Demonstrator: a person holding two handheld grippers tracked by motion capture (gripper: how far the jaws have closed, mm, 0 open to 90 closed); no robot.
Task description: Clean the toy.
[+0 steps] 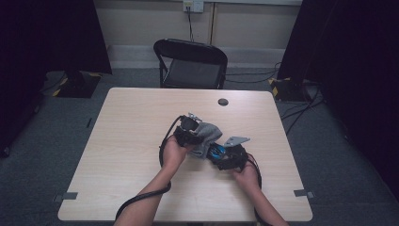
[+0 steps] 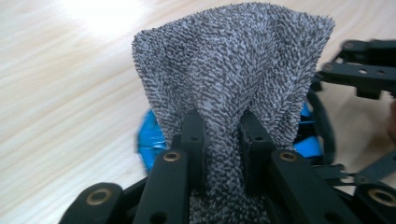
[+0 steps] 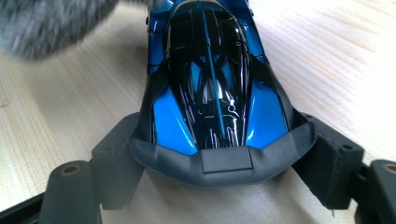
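One grey terry cloth point(image 2: 233, 84) and one blue-and-black toy car point(image 3: 212, 79) sit over the counter point(image 1: 131, 141), the left gripper point(image 1: 188, 134) with jaws pinched tight on the cloth draped against the car, the right gripper point(image 1: 230, 157) with jaws clamping the car's rear, both forearms angled inward.

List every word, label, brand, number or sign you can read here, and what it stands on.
None can be read.
Blue toy car: black body with thin white and blue stripes, no lettering or number that shows.
Grey cloth: plain, no tag in sight.
Wall socket: too small and blurred to tell any marking.
Yellow-and-black striped tape on the floor: a hazard pattern, no words.
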